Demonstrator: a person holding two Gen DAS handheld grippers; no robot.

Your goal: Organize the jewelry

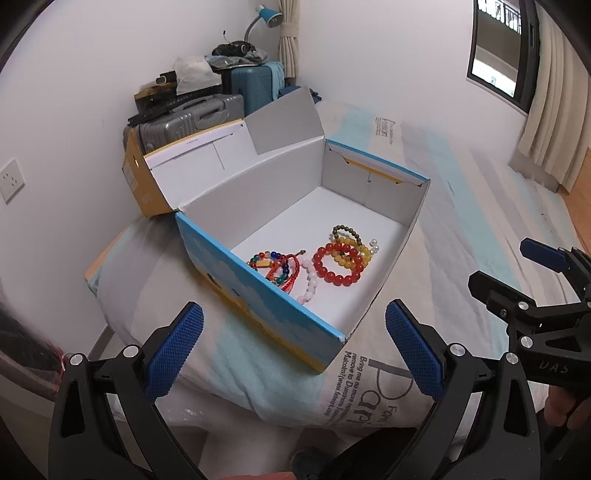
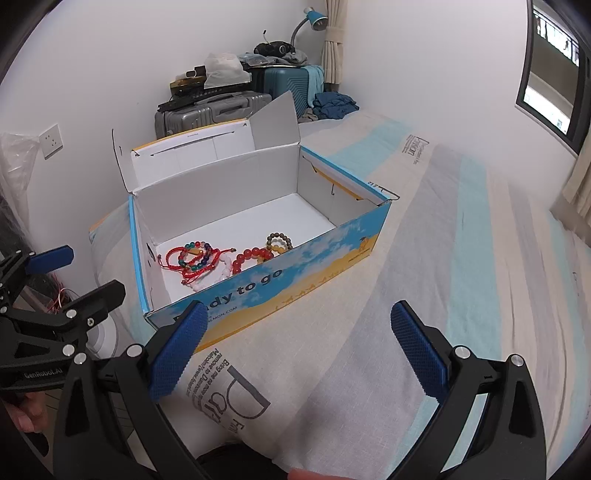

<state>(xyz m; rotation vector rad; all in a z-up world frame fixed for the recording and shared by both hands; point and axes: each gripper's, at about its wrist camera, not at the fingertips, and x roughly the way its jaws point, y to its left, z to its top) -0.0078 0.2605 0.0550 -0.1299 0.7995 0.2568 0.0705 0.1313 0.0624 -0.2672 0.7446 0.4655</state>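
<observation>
An open blue-and-yellow cardboard box (image 1: 258, 291) (image 2: 317, 258) sits on the bed with its lid folded back. Inside lie several bead bracelets: a red one (image 1: 338, 264) (image 2: 251, 256), a yellow one (image 1: 356, 251), a dark olive one (image 1: 345, 232) (image 2: 279, 238), a pale pink one (image 1: 309, 282), a multicoloured one (image 1: 275, 260) (image 2: 195, 253) and red cords (image 2: 173, 258). My left gripper (image 1: 293, 350) hangs open before the box's near corner, holding nothing. My right gripper (image 2: 299, 350) is open too, over the bedding by the box's long side.
The bed (image 2: 443, 295) carries a striped cover with printed text. Suitcases (image 1: 192, 118) piled with clutter stand against the far wall, with a blue lamp (image 2: 314, 18) behind. A window with curtains (image 1: 546, 92) is at the right. A wall socket (image 2: 50, 140) is at the left.
</observation>
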